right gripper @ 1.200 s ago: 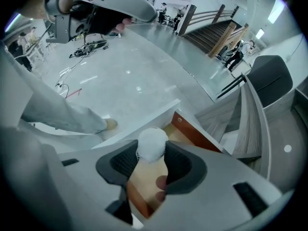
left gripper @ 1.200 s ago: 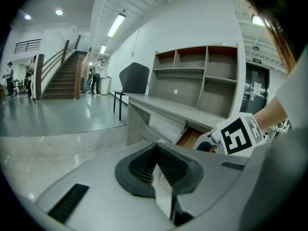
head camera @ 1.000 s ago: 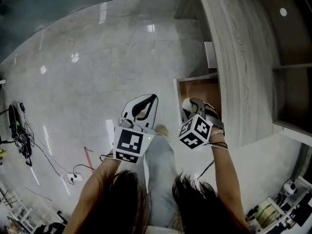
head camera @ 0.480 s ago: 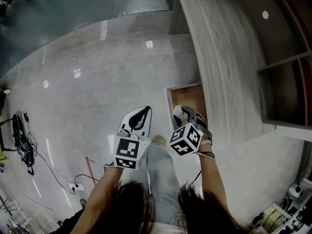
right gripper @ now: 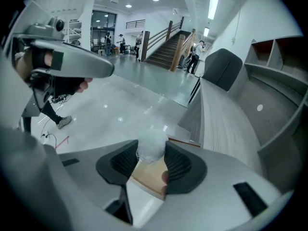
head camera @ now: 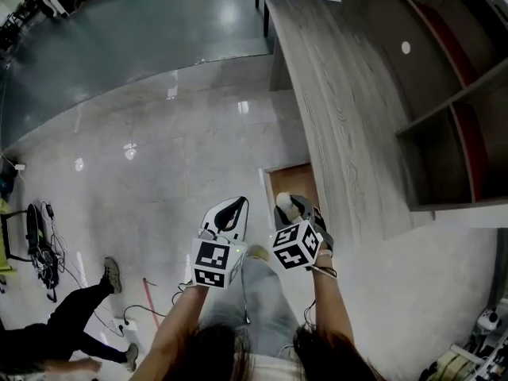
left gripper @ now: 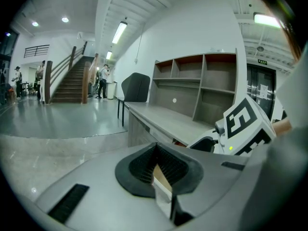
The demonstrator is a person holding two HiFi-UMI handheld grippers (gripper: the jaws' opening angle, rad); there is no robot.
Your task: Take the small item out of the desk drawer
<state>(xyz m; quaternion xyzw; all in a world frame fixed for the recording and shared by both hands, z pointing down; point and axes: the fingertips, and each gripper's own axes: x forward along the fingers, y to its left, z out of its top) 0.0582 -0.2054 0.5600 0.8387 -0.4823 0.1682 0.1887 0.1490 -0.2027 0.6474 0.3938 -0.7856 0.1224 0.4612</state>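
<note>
A small white fluffy ball sits pinched between the pads of my right gripper, which is shut on it. In the head view the ball shows at the tip of that right gripper, above the open wooden drawer under the grey desk's front edge. My left gripper hangs beside it to the left, over the floor. Its jaws meet at the tips with nothing between them, as the left gripper view shows.
Open shelves stand on the desk's far side and a dark chair at its end. Cables lie on the shiny floor at left. A person's legs are at the bottom left.
Both grippers have risen away from the drawer, the right one rolling with the white ball still in it. The drawer now looks smaller below. A person's legs have come into view.
</note>
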